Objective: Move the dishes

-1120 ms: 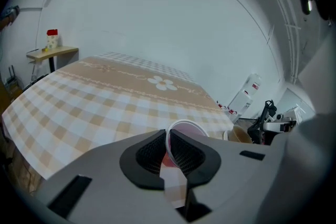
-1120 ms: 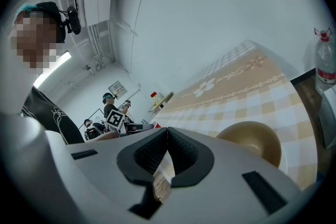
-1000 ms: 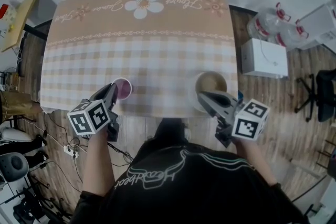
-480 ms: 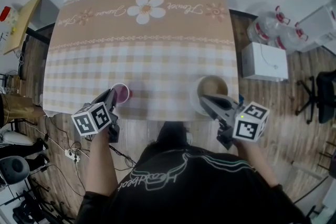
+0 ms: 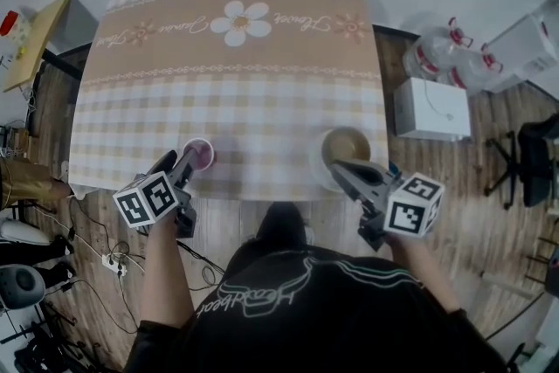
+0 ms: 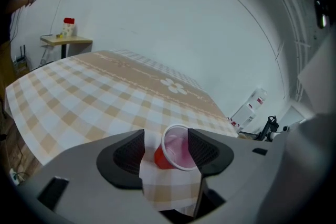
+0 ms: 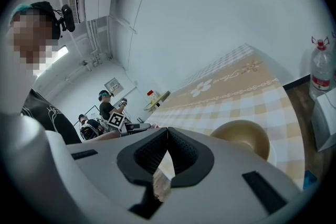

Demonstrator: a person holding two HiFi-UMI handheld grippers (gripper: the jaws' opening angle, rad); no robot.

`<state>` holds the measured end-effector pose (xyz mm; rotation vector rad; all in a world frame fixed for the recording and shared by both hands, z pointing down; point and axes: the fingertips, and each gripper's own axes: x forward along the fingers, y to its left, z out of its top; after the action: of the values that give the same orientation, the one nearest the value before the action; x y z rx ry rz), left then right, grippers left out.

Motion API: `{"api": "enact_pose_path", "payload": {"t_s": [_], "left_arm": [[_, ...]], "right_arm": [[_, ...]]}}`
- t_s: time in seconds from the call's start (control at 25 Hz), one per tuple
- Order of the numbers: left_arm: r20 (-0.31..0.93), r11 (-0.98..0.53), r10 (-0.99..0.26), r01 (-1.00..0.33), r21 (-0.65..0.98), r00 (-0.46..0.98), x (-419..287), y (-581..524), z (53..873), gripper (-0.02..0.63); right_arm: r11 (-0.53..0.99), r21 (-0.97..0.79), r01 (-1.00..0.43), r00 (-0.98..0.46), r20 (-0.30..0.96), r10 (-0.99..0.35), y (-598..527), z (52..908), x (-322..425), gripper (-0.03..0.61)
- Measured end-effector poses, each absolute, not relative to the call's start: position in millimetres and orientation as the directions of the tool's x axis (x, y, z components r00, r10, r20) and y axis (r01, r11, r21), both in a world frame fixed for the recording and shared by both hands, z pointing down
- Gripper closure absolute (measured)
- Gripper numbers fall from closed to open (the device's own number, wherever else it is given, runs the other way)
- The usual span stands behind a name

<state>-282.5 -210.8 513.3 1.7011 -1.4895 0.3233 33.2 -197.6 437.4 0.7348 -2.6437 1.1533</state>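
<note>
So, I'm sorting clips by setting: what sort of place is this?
Probably a recording lab, not a home: another person with headgear is in the background, and cables and water bottles flank the cloth-covered table.

A table under a beige checked cloth with a flower print (image 5: 236, 100) fills the middle. Near its front edge, on the left, a red plastic cup (image 5: 199, 155) stands on the cloth. It sits between the jaws of the left gripper (image 5: 183, 163), which have just been opening. On the right, a tan round bowl (image 5: 347, 146) sits in a white plate (image 5: 317, 163). The right gripper (image 5: 336, 168) is just before it, jaws together. A white box (image 5: 434, 109) lies on the floor right of the table, with clear plastic water bottles (image 5: 437, 57) behind it. A small wooden side table (image 5: 35, 35) stands off the table's far left corner.
</note>
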Motion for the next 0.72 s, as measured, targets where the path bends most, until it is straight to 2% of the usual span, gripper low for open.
{"api": "enact_pose_path", "payload": {"t_s": [0.12,0.28,0.44,0.56,0.6,0.72], "left_arm": [[0.645,0.029,-0.731,-0.934,0.355,0.222,-280.0,-209.6,489.7,0.373],[0.608,-0.015,-0.783,-0.980,0.200,0.136,-268.4,-208.3,451.7,0.373],[0.548,-0.109,-0.815,-0.979,0.170,0.186,-227.4,-214.4,417.3,0.379],[0.506,-0.187,-0.824,-0.966,0.180,0.254,-191.2,-218.6,398.3,0.482],[0.496,-0.223,-0.819,-0.956,0.190,0.289,-177.1,-219.6,394.6,0.543],[0.484,-0.361,-0.761,-0.902,0.238,0.433,-126.1,-220.2,393.1,0.600]], "right_arm": [[0.577,-0.635,-0.514,-0.856,0.333,-0.396,-191.3,433.0,44.1,0.566],[0.574,-0.623,-0.531,-0.844,0.332,-0.421,-177.5,429.6,57.6,0.567],[0.569,-0.614,-0.548,-0.831,0.323,-0.453,-166.6,422.8,74.1,0.566],[0.558,-0.611,-0.562,-0.819,0.314,-0.481,-160.2,418.6,87.6,0.566],[0.554,-0.611,-0.566,-0.814,0.312,-0.489,-157.8,417.7,92.1,0.566],[0.533,-0.609,-0.587,-0.795,0.310,-0.522,-151.4,416.9,107.5,0.566]]}}
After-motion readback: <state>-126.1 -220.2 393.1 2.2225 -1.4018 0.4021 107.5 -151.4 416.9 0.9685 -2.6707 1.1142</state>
